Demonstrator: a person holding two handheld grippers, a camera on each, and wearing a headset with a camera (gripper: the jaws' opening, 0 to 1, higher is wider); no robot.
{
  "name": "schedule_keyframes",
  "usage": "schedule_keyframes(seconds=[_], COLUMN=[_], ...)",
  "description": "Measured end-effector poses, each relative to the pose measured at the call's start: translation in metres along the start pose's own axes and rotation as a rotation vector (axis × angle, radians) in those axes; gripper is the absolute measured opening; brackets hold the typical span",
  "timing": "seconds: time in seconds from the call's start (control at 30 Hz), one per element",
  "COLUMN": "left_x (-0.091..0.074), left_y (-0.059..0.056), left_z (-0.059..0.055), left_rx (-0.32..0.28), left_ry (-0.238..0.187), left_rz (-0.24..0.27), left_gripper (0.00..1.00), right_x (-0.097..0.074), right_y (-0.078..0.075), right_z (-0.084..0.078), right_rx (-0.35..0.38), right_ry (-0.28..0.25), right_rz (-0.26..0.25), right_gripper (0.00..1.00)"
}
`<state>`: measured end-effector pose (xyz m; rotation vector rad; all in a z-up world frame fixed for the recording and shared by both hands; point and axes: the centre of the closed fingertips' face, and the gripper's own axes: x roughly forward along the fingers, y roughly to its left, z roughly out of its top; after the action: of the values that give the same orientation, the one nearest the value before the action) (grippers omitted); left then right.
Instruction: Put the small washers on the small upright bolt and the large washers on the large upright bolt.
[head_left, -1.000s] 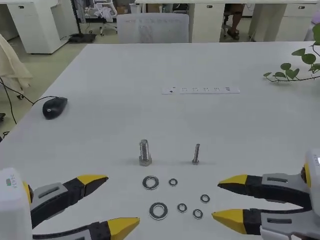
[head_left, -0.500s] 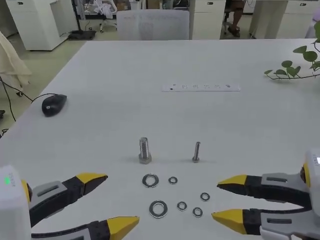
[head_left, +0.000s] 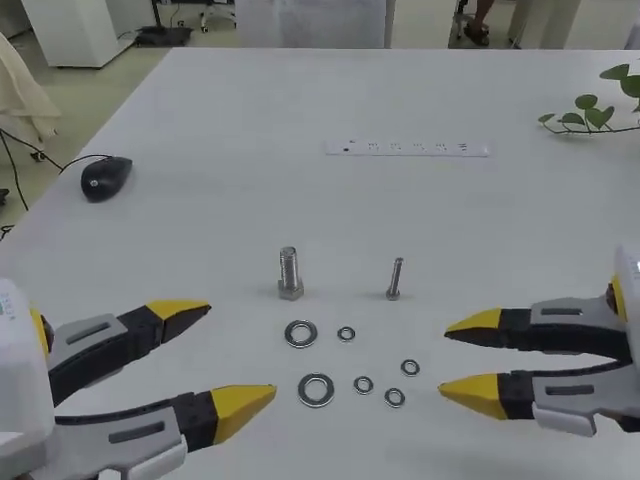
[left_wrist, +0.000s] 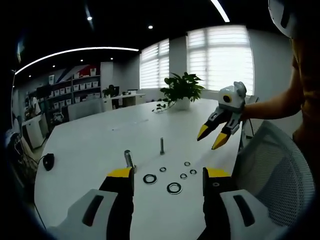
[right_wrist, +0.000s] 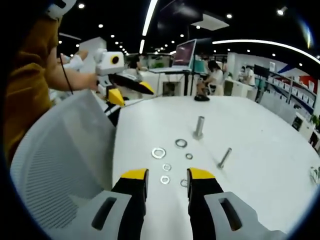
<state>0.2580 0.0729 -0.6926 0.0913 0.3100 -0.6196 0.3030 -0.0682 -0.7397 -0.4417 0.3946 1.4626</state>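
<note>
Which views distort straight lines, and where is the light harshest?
Head view: undistorted, soft even light, barely any shadow on the table. Left gripper view: fisheye curving, windows brightest, ceiling dark. Right gripper view: fisheye curving, ceiling strip light glares against dark.

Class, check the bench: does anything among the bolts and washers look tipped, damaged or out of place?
Nothing stands out. The large bolt and small bolt stand upright; the large washers and small washers lie flat and apart on the table. The left gripper and right gripper are open and empty.
</note>
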Motion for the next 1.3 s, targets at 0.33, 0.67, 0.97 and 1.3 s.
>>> schedule_keyframes(seconds=[0.33,0.67,0.97,1.3], left_x=[0.010,0.007,0.009,0.010], left_y=[-0.002,0.002,0.000,0.003], left_z=[0.008,0.007,0.007,0.007], left_rx=[0.013,0.003,-0.005,-0.019], left_ry=[-0.008,-0.020,-0.028,-0.040], left_rz=[-0.012,0.001,0.002,0.010], left_gripper=[0.54,0.55,0.55,0.56], right_x=[0.019,0.039,0.051,0.058], right_y=[-0.013,-0.020,-0.019,-0.024], right_z=[-0.020,-0.040,-0.053,-0.066], right_rx=[-0.069,-0.144,-0.188,-0.240], right_ry=[0.165,0.341,0.451,0.525], right_rz=[0.096,0.172,0.265,0.294], right_gripper=[0.29,0.28,0.26,0.25])
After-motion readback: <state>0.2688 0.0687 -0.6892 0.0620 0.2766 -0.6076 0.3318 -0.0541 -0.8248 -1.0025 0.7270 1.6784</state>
